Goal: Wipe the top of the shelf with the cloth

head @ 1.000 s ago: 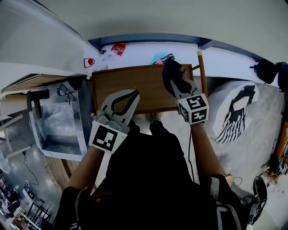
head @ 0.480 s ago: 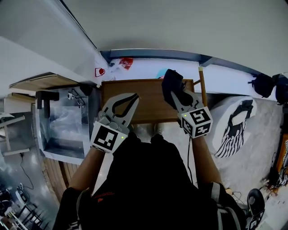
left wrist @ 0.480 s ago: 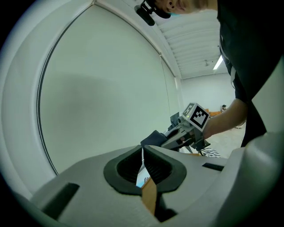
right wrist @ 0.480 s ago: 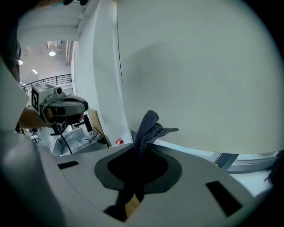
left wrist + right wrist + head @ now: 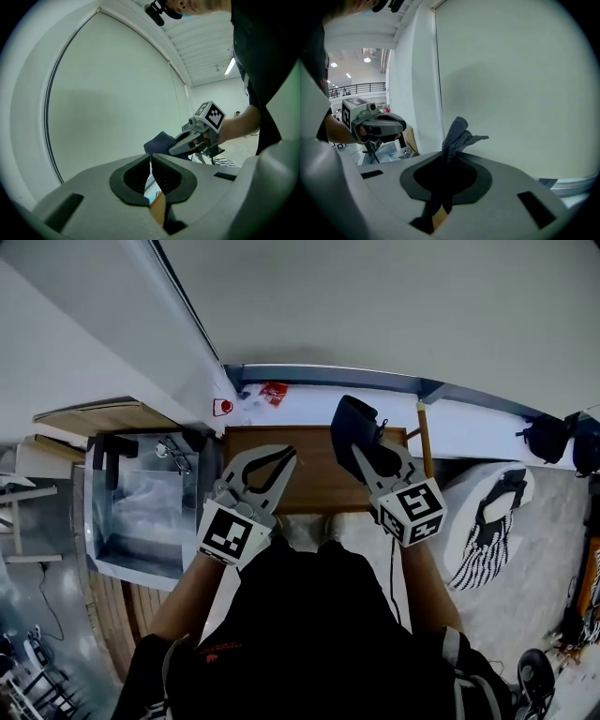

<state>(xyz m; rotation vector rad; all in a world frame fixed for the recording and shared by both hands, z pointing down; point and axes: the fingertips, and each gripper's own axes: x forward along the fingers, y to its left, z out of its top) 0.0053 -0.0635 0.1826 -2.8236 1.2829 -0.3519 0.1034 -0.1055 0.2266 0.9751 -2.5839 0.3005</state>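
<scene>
The brown wooden shelf top point(image 5: 314, 486) lies below me in the head view, against the white wall. My right gripper point(image 5: 364, 452) is over its right half, shut on a dark blue-grey cloth point(image 5: 350, 424) that bunches past the fingertips. In the right gripper view the cloth point(image 5: 458, 135) sticks up out of the right gripper point(image 5: 449, 159) against the wall. My left gripper point(image 5: 287, 458) hovers over the shelf's left half, shut with nothing in it. The left gripper point(image 5: 151, 159) view shows its tips meeting, with the cloth point(image 5: 158, 140) beyond them.
A metal-and-clear bin point(image 5: 139, 507) stands left of the shelf. A wooden pole point(image 5: 424, 442) rises at the shelf's right edge. A black-and-white patterned thing point(image 5: 489, 517) lies on the pale floor to the right. A red tag point(image 5: 274, 392) sits behind the shelf.
The head view has shifted, so the shelf sits lower in the picture. Both grippers remain over the shelf. The right one still holds the cloth, now a little closer to the left gripper.
</scene>
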